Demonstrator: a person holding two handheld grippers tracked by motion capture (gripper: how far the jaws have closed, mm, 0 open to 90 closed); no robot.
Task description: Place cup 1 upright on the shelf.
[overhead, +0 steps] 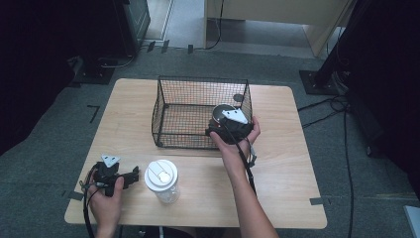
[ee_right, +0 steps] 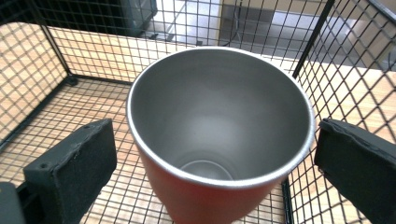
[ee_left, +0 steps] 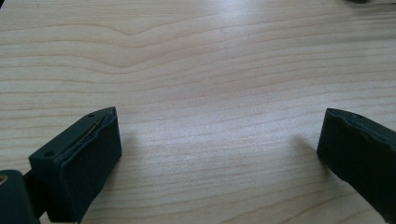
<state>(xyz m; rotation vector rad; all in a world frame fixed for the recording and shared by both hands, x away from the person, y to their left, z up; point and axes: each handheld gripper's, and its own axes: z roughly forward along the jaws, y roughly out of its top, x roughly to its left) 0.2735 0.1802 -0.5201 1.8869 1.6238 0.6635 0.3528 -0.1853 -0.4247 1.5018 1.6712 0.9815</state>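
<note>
My cup (ee_right: 219,135) was smooth, dull grey metal inside and shiny red outside. The basket (ee_right: 42,60) was thin black wire. The table (ee_left: 210,60) was pale, smooth wood. My pads (ee_right: 77,158) looked rough and matt.

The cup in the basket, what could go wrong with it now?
The fingers of the right gripper stand open, one on each side of the cup, with gaps. If the hand lifts crookedly, a finger could catch the rim and tip it. The cup stands near the wire basket corner, so the gripper might snag the mesh. Later, the lidded jar near the table edge could get bumped.
</note>
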